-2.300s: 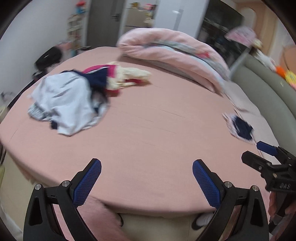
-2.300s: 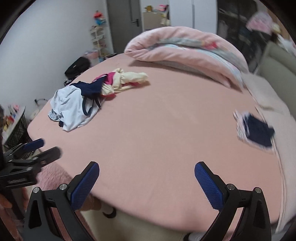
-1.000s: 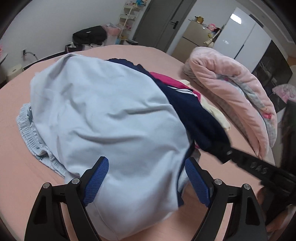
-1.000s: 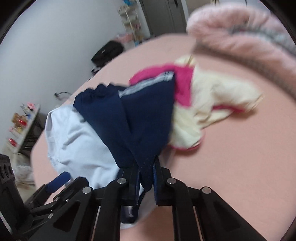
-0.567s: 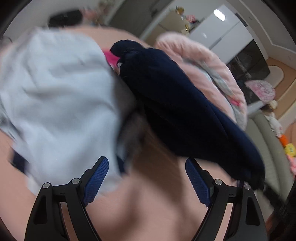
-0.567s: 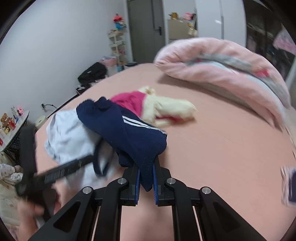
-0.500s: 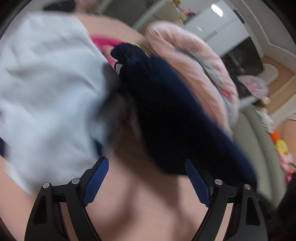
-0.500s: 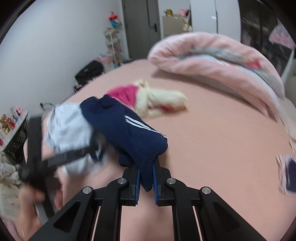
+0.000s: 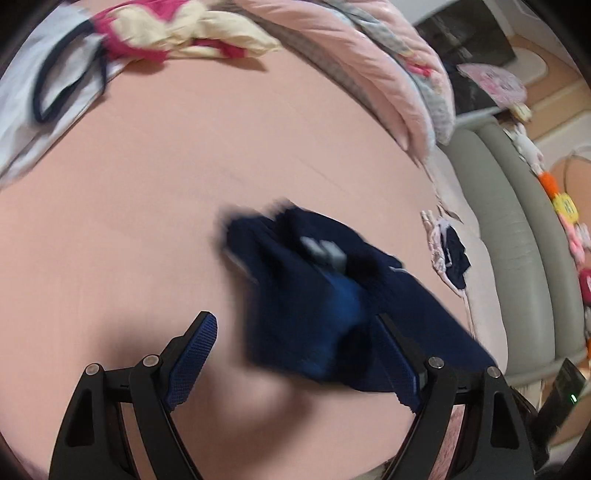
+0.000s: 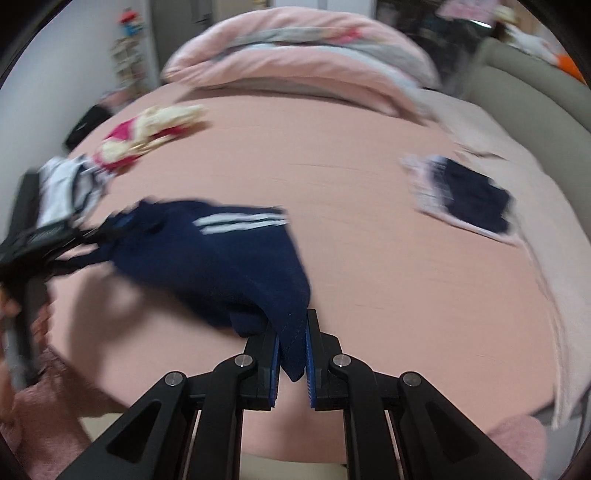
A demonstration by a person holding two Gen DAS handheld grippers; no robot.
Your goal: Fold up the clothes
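Note:
My right gripper (image 10: pixel 291 354) is shut on the edge of a navy garment with white stripes (image 10: pixel 207 251), which hangs blurred over the pink bed sheet (image 10: pixel 369 206). In the left wrist view the same navy garment (image 9: pixel 295 291) hangs between and in front of the wide-apart blue pads of my left gripper (image 9: pixel 295 332), and no pad presses on it. It partly covers the right pad. From the right wrist view, the left gripper (image 10: pixel 99 243) is a blur at the garment's far end. The remaining pile holds a white garment (image 9: pixel 22 110) and a pink and cream one (image 9: pixel 184 33).
A small folded garment, navy on pale pink, (image 10: pixel 469 199) lies on the right of the bed. A rolled pink duvet (image 10: pixel 295 48) runs across the far side. A grey padded headboard (image 9: pixel 517 229) borders the right. The bed's near edge (image 10: pixel 295 454) is just below the grippers.
The right gripper pulled the navy garment off the pile and carried it right, to the middle of the bed. The left gripper swung right with it, away from the white garment.

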